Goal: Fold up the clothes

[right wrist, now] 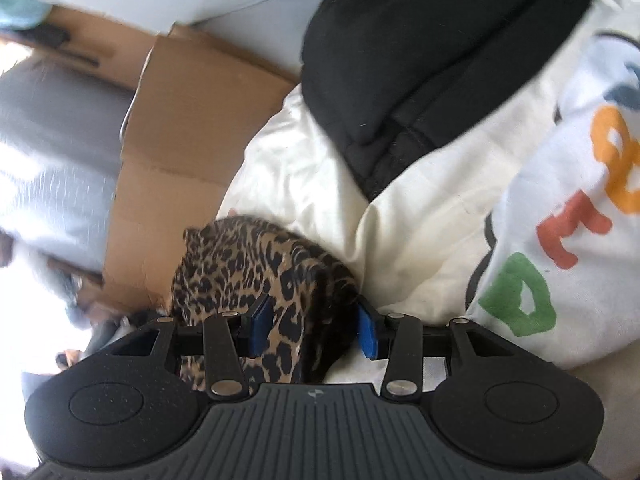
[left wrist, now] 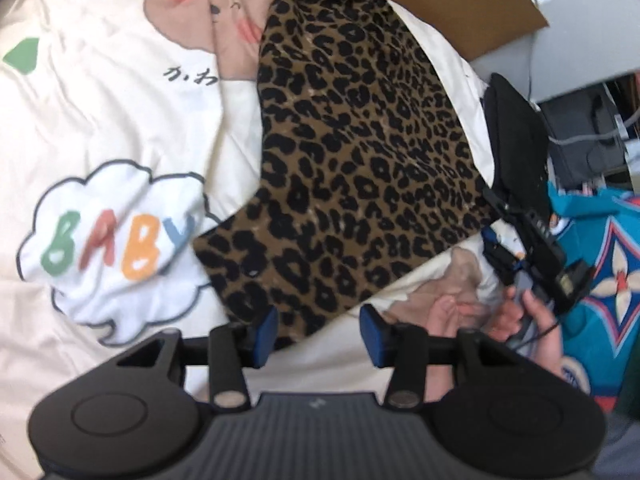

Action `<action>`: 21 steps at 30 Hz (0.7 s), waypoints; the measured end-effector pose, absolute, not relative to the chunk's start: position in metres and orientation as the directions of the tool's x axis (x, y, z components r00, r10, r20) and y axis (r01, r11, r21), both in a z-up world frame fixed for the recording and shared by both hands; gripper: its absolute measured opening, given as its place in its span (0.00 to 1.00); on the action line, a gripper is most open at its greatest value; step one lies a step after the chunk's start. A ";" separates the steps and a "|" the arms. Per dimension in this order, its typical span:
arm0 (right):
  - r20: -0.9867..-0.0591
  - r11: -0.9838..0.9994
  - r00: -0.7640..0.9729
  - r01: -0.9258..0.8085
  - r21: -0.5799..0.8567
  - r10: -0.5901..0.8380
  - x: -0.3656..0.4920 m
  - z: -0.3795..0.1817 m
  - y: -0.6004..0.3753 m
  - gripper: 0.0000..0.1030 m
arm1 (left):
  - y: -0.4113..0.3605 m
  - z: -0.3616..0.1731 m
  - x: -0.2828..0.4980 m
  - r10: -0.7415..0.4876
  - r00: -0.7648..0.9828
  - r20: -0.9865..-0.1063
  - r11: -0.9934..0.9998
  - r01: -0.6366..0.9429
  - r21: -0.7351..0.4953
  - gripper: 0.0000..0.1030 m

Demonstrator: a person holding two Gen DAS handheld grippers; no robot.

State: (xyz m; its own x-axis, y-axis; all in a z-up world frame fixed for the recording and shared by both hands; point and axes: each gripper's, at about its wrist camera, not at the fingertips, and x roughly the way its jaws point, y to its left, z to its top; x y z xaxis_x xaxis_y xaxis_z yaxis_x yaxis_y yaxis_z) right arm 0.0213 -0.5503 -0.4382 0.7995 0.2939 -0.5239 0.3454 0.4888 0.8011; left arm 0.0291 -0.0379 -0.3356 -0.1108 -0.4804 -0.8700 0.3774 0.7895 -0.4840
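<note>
Folding was under way on the leopard-print garment (left wrist: 352, 152), which lay spread in a long panel across the cream bedcover (left wrist: 120, 100), one end bunched beside a cardboard box (right wrist: 180, 128). The left gripper (left wrist: 318, 332) hung over the garment's near corner with its jaws standing apart; the cloth edge lay just under one blue pad (left wrist: 267, 328), but nothing was pinched. The right gripper (right wrist: 314, 332) sat at the bunched end, a fold of the print rising between its jaws; whether the pads actually pressed on it could not be told from the wrist view. A hand (left wrist: 536, 320) showed at the bedside, holding the other tool.

Judging by this, the step was taking hold of two ends before a fold. The next move would call for the left jaws to close on the corner cleanly, catching the garment and not the bedcover beneath.

Writing: "BABY" (left wrist: 116, 244) in coloured letters inside a cloud (plus small handwritten characters (left wrist: 188, 76), too blurred to read).
</note>
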 end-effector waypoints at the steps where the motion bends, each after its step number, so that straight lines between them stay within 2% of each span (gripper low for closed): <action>1: -0.524 0.481 0.796 0.348 0.805 0.301 0.023 -0.439 -0.553 0.46 | -0.032 -0.339 0.029 -0.489 -0.120 -0.864 0.785 0.372 -0.495 0.50; 4: -0.527 0.450 0.784 0.360 0.817 0.329 0.031 -0.442 -0.560 0.45 | -0.016 -0.350 0.029 -0.525 -0.111 -0.844 0.783 0.327 -0.530 0.50; 6: -0.539 0.443 0.770 0.375 0.814 0.340 0.036 -0.443 -0.563 0.34 | -0.008 -0.357 0.029 -0.552 -0.103 -0.827 0.778 0.293 -0.556 0.50; 7: -0.547 0.446 0.763 0.380 0.810 0.343 0.037 -0.442 -0.564 0.22 | -0.007 -0.361 0.029 -0.559 -0.106 -0.822 0.774 0.288 -0.563 0.52; 8: -0.552 0.450 0.762 0.384 0.806 0.339 0.038 -0.441 -0.566 0.16 | -0.008 -0.364 0.029 -0.557 -0.120 -0.822 0.769 0.300 -0.565 0.52; 9: -0.554 0.454 0.764 0.385 0.803 0.331 0.037 -0.439 -0.568 0.16 | -0.008 -0.367 0.030 -0.556 -0.128 -0.822 0.767 0.303 -0.566 0.53; 10: -0.553 0.456 0.770 0.386 0.802 0.319 0.035 -0.437 -0.570 0.10 | -0.007 -0.369 0.031 -0.554 -0.129 -0.823 0.770 0.297 -0.565 0.53; 17: -0.565 0.470 0.778 0.404 0.785 0.275 0.034 -0.431 -0.575 0.06 | 0.005 -0.389 0.035 -0.571 -0.121 -0.812 0.783 0.218 -0.583 0.56; 21: -0.586 0.483 0.763 0.417 0.770 0.274 0.036 -0.430 -0.573 0.09 | 0.012 -0.404 0.036 -0.620 -0.105 -0.777 0.765 0.141 -0.629 0.60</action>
